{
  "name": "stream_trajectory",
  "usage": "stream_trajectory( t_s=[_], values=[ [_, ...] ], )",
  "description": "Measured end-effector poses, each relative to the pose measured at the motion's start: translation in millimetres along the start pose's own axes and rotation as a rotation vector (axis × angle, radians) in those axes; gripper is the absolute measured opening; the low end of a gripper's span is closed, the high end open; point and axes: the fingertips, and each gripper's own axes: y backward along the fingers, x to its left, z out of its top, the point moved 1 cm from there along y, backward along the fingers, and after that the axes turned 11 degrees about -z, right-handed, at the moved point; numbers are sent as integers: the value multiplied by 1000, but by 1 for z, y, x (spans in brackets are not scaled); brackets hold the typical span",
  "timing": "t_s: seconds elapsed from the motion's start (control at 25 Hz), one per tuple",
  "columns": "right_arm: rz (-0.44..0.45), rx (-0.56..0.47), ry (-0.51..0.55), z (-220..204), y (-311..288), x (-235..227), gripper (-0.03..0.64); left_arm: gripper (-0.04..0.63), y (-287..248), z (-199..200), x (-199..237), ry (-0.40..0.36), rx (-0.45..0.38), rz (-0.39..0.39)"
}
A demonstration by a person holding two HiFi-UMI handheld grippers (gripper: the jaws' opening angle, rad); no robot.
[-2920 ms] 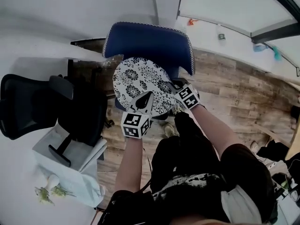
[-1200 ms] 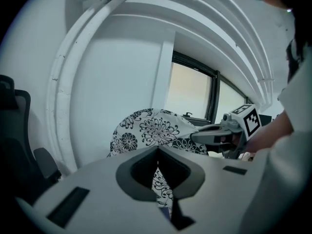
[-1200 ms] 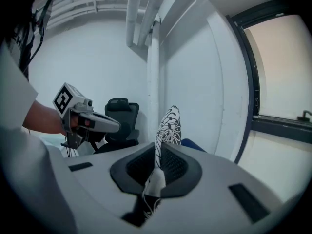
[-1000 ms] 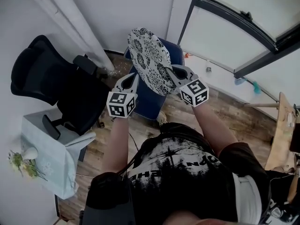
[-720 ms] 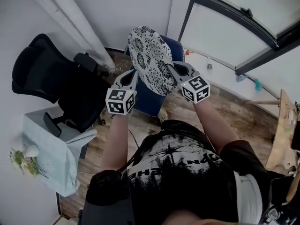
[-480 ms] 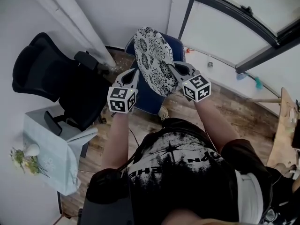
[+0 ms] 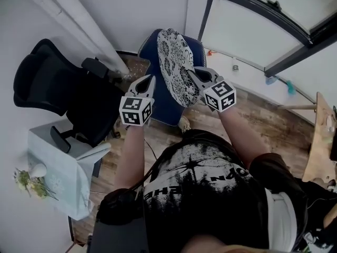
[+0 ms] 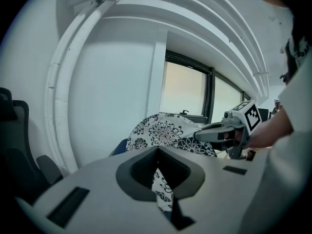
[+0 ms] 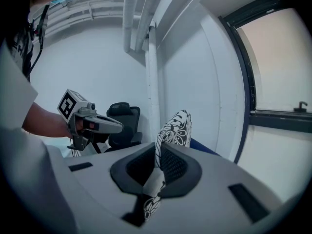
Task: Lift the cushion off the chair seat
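While the right gripper (image 7: 194,77) is clenching the rim of the cushion (image 7: 176,67), tilted on edge above the blue chair (image 7: 164,108), the left gripper (image 7: 150,80) is hovering beside it, jaws together and empty; seemingly light and floppy, the cushion is likely needing deep rim grips

The cushion (image 7: 176,67) is matt cloth with a black-and-white floral print, and the blue chair (image 7: 160,107) is upholstered in matt fabric. The left gripper (image 7: 151,80) and right gripper (image 7: 192,74) are smooth matt grey plastic. The floor (image 7: 263,120) shows wood-grain planks.
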Motion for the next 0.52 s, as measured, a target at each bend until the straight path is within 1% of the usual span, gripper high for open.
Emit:
stream_trajectory(
  t_s=[0.52],
  values=[
    [6,-12,-4,0,3,2,29,12,-4,-4,-7,-3,17,-16]
  ],
)
